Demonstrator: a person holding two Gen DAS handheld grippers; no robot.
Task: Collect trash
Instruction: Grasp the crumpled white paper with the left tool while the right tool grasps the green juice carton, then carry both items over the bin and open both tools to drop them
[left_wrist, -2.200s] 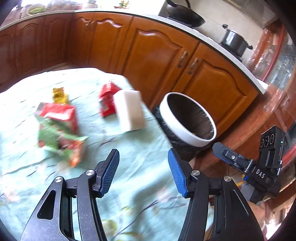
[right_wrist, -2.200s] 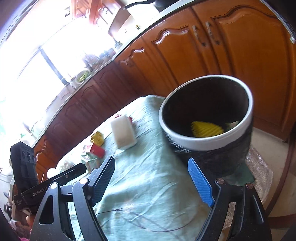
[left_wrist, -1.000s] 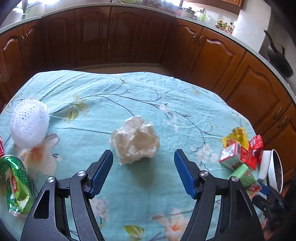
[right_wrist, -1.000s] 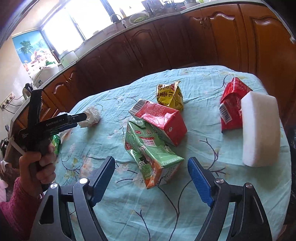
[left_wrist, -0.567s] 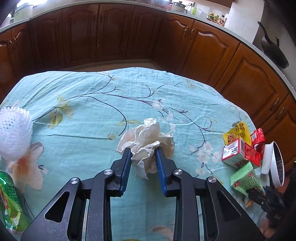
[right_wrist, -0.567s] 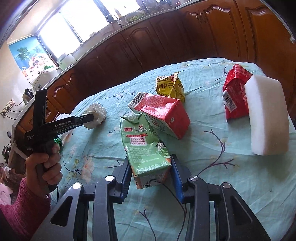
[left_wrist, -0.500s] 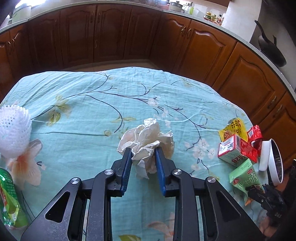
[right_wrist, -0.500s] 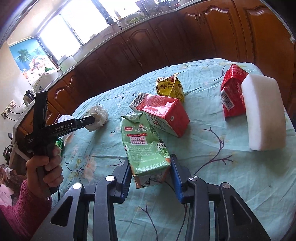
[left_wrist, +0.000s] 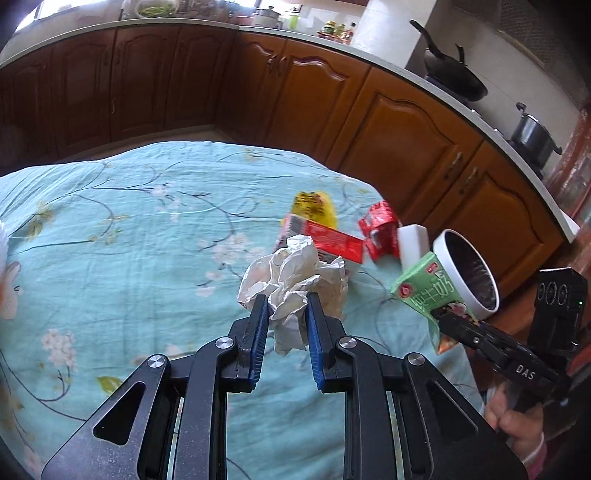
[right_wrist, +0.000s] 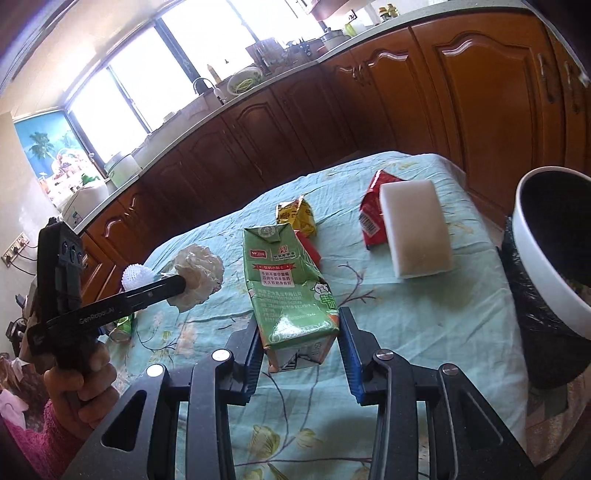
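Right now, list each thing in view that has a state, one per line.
left gripper: shut on the crumpled paper wad.
crumpled paper wad: pinched, lifted off the cloth.
right gripper: shut on the green milk carton.
green milk carton: dented, held near the bin.
trash bin: open, black liner inside.
red carton: lying on its side.
white sponge block: lying flat.

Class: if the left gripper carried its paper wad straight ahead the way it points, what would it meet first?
Probably the red carton lying just beyond the paper wad in the left gripper; depth is unclear.
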